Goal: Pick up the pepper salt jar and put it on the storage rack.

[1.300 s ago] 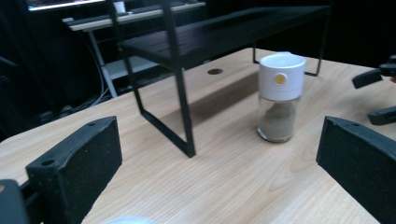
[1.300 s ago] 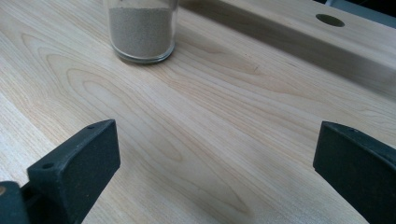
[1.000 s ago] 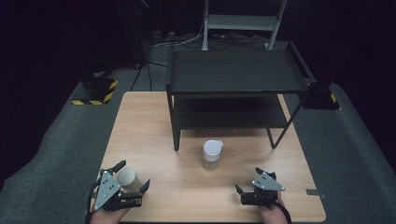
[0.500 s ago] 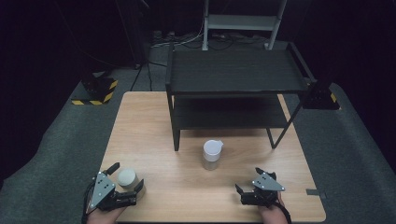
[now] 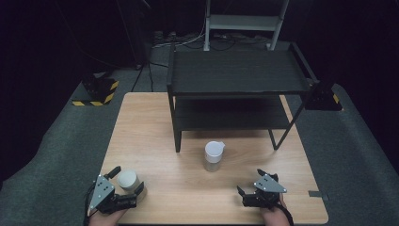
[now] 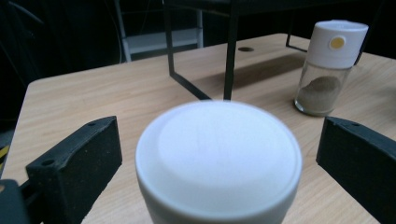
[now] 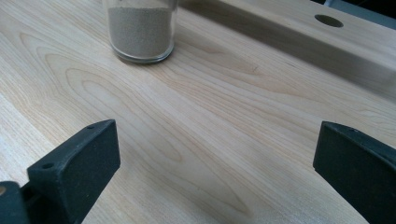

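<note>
Left gripper is held at the near left corner of the light wooden table, its jaws spread wide around a round white-capped jar, with gaps seen on both sides. Right gripper is rested at the near right, jaws wide and empty. A white-lidded glass spice shaker is stood mid-table, before the black metal two-tier rack.

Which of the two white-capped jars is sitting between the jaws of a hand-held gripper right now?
The jar at the table's front-left corner, between the open jaws of the left hand-held gripper. The other jar stands alone mid-table, in front of the black shelf.
</note>
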A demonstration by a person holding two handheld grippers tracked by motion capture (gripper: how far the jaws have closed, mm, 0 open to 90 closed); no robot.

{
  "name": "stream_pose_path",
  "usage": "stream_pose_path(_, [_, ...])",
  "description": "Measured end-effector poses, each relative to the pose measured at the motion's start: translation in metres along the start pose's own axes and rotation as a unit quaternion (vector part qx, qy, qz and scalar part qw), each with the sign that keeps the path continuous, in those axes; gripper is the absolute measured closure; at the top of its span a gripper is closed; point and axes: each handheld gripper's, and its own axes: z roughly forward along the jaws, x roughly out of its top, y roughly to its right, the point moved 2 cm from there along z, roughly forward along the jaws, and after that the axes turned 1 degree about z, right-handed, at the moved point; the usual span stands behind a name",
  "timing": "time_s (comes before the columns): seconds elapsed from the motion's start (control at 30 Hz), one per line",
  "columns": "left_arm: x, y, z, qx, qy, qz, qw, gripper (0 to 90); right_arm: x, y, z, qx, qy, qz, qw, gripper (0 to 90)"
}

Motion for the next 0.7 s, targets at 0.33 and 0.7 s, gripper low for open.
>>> stream_pose_path(0.33, [-0.003, -0.001, 0.003, 0.0, -0.012, -0.006, 0.9999, 5.4, 0.0, 0.0, 0.0, 0.0, -0.001, -0.001, 1.0, 0.0])
stream_pose_path(0.7, [-0.016, -0.017, 0.003, -0.027, -0.013, -0.018, 0.9994, 26.1, 0.0, 0.0, 0.0, 0.0, -0.001, -0.002, 1.0, 0.0])
